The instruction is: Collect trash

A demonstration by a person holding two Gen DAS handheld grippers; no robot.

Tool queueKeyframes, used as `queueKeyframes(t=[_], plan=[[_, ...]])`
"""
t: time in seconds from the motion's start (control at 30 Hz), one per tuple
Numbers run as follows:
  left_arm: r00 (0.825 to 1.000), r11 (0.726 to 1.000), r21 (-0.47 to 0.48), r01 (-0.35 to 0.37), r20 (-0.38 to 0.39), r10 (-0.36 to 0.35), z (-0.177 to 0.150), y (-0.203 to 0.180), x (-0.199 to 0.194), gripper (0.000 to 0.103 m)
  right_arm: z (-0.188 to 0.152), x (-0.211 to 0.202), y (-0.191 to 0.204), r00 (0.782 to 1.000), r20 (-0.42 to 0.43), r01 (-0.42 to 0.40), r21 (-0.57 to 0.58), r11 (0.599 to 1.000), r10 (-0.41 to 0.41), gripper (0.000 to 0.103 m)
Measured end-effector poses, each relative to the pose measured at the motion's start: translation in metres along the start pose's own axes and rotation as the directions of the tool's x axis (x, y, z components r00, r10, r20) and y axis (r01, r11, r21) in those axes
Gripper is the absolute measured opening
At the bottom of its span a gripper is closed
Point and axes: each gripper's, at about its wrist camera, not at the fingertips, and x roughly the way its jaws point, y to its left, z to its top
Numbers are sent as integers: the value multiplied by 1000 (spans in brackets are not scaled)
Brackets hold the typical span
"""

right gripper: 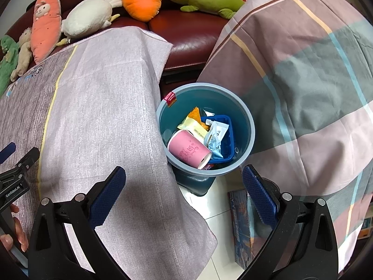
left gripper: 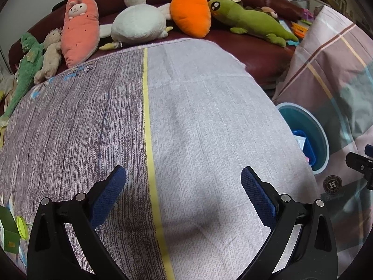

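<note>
Both jaws spread wide and empty, right gripper (right gripper: pixel 184 193) above trash bin (right gripper: pixel 249 126)

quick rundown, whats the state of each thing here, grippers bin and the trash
left gripper: open, empty
right gripper: open, empty
bin: upright, partly filled
pink cup: on its side in the bin
blue tray: in the bin, tilted
green box: on the cloth
</note>
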Motion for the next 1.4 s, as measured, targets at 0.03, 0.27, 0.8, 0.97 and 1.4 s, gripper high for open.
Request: queueKeyframes(t=[0.03,0.27,0.8,0.97,1.4], plan=[[1000,1000,-1,1,-1,-1,0,0,0,99,0,0,0,1000,0,-1,1,1000,1,96],[1000,1000,-2,0,-2,0,-1,1,-1,99,0,0,-1,1000,0,-2,-3,1000,2,96],[1000,1000,3,1,-1,-1,-1,1,-1,99,-1,1,-1,1000,-2,-2,-3,1000,2,96],[999,999,45,11,40,-13,-2,-6,-8,99,-2,1,0,1000,-3,-2,-3,1000,2,96],[1000,1000,11,-10,11,10,-2,-2,-6,99,-2,1,1,1000,-1,-5,-1,1000,5,96]])
